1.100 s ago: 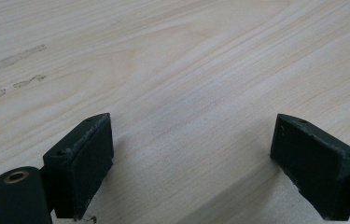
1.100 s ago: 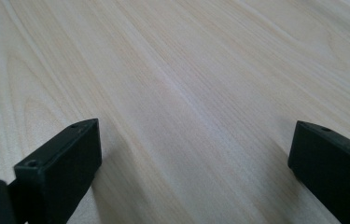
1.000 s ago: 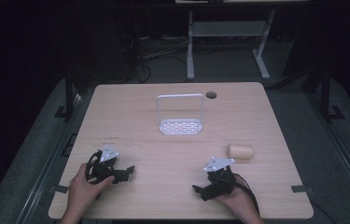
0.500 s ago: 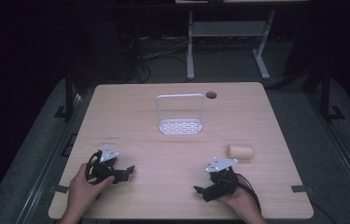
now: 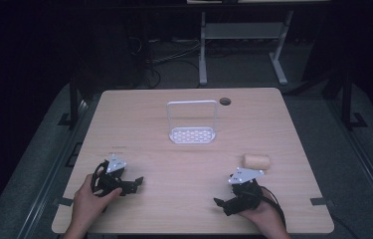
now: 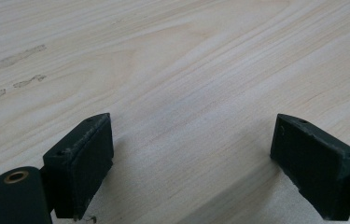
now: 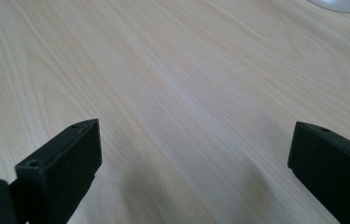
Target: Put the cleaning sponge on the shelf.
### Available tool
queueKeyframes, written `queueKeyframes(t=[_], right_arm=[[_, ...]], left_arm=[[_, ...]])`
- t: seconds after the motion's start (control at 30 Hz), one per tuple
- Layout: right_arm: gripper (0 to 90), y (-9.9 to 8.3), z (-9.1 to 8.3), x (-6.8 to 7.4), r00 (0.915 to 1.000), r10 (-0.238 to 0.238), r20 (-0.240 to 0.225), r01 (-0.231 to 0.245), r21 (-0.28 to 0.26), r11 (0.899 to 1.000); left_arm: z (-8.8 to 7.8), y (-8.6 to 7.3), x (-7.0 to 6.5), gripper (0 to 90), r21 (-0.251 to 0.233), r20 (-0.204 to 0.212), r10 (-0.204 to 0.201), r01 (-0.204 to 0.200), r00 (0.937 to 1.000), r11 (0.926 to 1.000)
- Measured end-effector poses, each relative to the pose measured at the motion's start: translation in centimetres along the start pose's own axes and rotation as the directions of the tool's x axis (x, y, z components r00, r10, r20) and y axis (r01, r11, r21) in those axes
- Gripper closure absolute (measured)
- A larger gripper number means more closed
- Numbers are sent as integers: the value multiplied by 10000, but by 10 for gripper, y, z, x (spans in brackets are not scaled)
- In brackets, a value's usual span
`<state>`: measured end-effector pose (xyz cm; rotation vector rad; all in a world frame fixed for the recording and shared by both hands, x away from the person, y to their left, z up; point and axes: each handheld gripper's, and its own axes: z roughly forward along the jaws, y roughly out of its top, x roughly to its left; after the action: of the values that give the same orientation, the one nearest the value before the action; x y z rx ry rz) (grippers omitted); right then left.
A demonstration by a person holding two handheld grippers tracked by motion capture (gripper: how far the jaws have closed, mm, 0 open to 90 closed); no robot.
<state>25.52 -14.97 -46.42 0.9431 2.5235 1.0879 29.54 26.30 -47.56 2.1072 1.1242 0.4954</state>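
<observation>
Looks like the small tan roll (image 5: 256, 161) lying crosswise just ahead and right of the right gripper (image 5: 222, 204), well apart from the left gripper (image 5: 135, 183), white rack (image 5: 192, 134) mid-table, both sets of jaws spread wide and holding nothing.

Light wooden table (image 5: 139, 124), grain running across its top, with a round dark hole (image 5: 225, 101) near the far edge. White rack (image 5: 192, 134) standing upright at the middle of the far half: a perforated base with a tall hooped handle. Small tan cylinder (image 5: 256, 161) lying on its side toward the near right, well apart from the rack. Beyond the far edge, pale metal frame legs (image 5: 202, 55) and loose cables (image 5: 174, 52) on a dark floor.
</observation>
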Motion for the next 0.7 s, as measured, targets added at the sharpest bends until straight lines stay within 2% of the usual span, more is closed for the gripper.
queueKeyframes(t=[0.5, 0.7], right_arm=[[27, -11, -20, -21, 9974, 464, 546, -459, -90, 9989], [27, -14, -25, -26, 9956, 641, 686, -634, -120, 9979]], left_arm=[[0, 0, 0, 127, 2, 2, 0, 0, 10000, 10000], [0, 0, 0, 126, 0, -1, -1, 1, 10000, 10000]])
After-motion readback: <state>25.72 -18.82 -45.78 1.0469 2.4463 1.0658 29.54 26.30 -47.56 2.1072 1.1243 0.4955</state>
